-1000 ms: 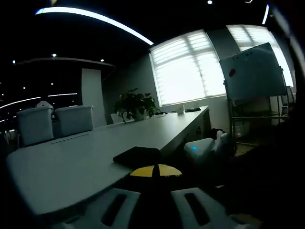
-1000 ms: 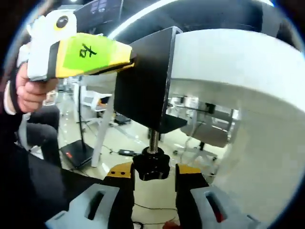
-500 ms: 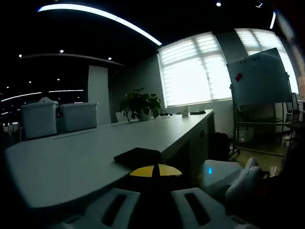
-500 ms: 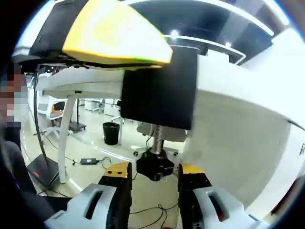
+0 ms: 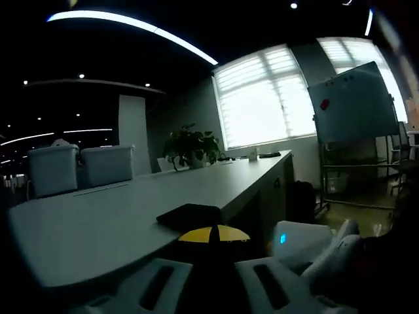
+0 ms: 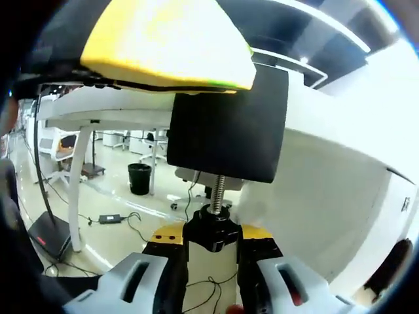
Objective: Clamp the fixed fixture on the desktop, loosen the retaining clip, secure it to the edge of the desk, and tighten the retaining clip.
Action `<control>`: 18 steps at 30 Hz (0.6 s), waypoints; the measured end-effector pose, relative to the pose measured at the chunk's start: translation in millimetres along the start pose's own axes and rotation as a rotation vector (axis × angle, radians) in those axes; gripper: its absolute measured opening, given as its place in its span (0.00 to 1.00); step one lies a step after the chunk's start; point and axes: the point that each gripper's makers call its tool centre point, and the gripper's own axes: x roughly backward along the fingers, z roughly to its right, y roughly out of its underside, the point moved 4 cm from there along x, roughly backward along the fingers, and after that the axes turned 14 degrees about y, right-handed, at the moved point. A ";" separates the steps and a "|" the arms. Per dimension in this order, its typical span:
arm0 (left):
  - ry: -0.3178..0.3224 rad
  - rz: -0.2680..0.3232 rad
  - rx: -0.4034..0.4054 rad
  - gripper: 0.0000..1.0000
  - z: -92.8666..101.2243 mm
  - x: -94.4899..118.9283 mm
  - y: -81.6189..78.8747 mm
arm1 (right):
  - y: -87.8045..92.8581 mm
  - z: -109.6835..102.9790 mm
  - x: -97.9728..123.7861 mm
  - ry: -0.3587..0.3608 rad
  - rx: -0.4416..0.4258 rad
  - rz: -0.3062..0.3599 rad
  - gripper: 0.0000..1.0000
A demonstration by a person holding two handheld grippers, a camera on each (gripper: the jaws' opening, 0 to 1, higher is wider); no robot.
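Black fixture hooked over the desk near edge, left gripper pinching its top plate, right gripper jaws closed around the screw knob below, potted plant, whiteboard, chairs beyond.

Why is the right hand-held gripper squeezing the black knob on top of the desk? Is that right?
Not quite. The right hand-held gripper is squeezing the black knob, but the knob hangs under the desk, at the bottom of the clamp's screw. The right gripper view shows it.
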 end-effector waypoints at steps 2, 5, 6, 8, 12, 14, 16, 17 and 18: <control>0.002 0.002 0.009 0.01 0.1 0.2 0.0 | -0.3 -0.3 -0.5 -0.049 0.006 0.007 0.26; 0.001 0.005 0.014 0.01 0.3 0.4 0.1 | -0.7 -0.5 -1.7 -0.155 0.028 0.047 0.26; 0.002 0.002 0.012 0.01 0.5 0.5 0.0 | -0.7 -0.5 -2.5 -0.189 0.024 0.059 0.26; 0.005 -0.004 0.008 0.01 0.8 0.6 -0.3 | -1.0 1.9 -6.1 -0.270 0.062 0.098 0.26; 0.002 -0.024 0.011 0.01 1.9 0.1 -1.6 | -0.7 -0.5 -6.0 -0.513 0.047 0.110 0.26; -0.005 -0.032 0.005 0.01 2.5 -0.1 -1.5 | -0.5 -0.7 -6.5 -0.609 0.033 0.110 0.26; -0.011 -0.040 0.007 0.01 2.5 -0.8 -1.9 | -0.7 1.1 -7.0 -0.681 0.056 0.118 0.26; -0.015 -0.045 0.008 0.01 2.8 -1.3 -2.5 | -0.6 1.3 -6.9 -0.719 0.050 0.120 0.26; -0.019 -0.053 0.009 0.01 2.6 -1.9 -2.9 | -0.5 2.4 -8.1 -0.738 0.074 0.128 0.26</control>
